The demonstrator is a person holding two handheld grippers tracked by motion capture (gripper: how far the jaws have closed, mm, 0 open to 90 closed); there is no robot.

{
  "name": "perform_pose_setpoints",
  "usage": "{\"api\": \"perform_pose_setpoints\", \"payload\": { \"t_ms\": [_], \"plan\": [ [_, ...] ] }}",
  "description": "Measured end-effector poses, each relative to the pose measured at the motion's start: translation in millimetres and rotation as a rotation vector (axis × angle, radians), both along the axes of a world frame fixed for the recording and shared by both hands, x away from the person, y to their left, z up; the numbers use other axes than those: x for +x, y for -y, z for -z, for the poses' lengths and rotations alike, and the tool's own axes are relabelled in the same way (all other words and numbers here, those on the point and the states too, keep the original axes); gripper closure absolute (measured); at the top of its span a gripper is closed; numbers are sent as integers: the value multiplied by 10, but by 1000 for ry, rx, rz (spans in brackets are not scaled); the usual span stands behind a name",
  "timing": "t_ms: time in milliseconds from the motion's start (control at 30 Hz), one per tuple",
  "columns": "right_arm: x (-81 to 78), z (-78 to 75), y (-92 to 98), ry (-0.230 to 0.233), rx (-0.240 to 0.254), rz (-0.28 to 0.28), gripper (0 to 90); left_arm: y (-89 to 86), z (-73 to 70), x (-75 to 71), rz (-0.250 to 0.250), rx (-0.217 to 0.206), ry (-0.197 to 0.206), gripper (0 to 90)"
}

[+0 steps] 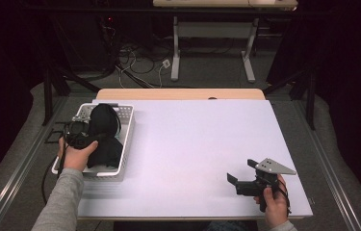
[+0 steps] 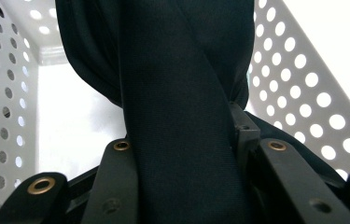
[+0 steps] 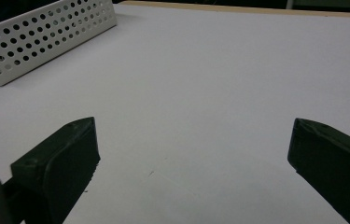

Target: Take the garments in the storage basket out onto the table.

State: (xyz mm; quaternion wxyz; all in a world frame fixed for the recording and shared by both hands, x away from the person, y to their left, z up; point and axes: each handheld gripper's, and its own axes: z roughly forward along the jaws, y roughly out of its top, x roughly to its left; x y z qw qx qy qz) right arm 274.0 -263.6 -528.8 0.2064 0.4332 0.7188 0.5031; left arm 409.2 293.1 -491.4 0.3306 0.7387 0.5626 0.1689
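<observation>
**Left gripper clamped on black cloth in the basket; right gripper idle**

Setup: white perforated basket (image 1: 126,126) at the desk's (image 1: 202,144) left edge, nearer the far-left corner than the near one. It holds a bundle of black cloth (image 1: 102,120), part raised in a hump above the rim, part lying low toward the basket's near end.

Left gripper (image 1: 83,137): inside the basket, held by the left hand (image 1: 75,155) from the near-left side. In the left gripper view its jaws are closed on a thick fold of the black cloth (image 2: 177,116), which runs up between them and twists overhead. Judgement: the grip is taken low on the fold so the bundle comes up in one piece rather than trailing; the basket walls leave little room for another angle of approach.

Right gripper (image 1: 239,179): near the desk's near-right corner, in the right hand (image 1: 275,199), resting just above or on the surface. Jaws spread wide with nothing between them. Judgement: parked out of the way, possibly ready to receive or spread the cloth on the bare middle of the desk.

View differences:
- The high view gives the layout, but the jaw-to-cloth contact is dark on dark and cannot be read there.
- The left gripper view settles the grip and shows the basket's hole-pattern walls (image 2: 303,93) on both sides, with bare floor to the left of the cloth.
- The right gripper view shows the gap between its jaws, bare desk ahead, and the basket's side wall (image 3: 46,37) at upper left.
</observation>
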Motion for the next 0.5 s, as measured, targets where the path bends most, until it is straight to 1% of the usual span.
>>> {"api": "perform_pose_setpoints", "payload": {
  "t_ms": [33, 233, 333, 500],
  "plan": [
    [1, 0, 0, 0, -1, 1, 16, 1, -4, -8, -12, -9, 11, 647],
    [-3, -2, 2, -4, -3, 3, 16, -30, -60, -54, -20, -32, 53, 646],
    [-2, -2, 2, -2, -4, 3, 16, -37, -82, -75, -26, -32, 72, 646],
    [-1, 0, -2, 1, 4, 5, 16, -58, -119, -112, -30, -50, 99, 647]
  ]
}}
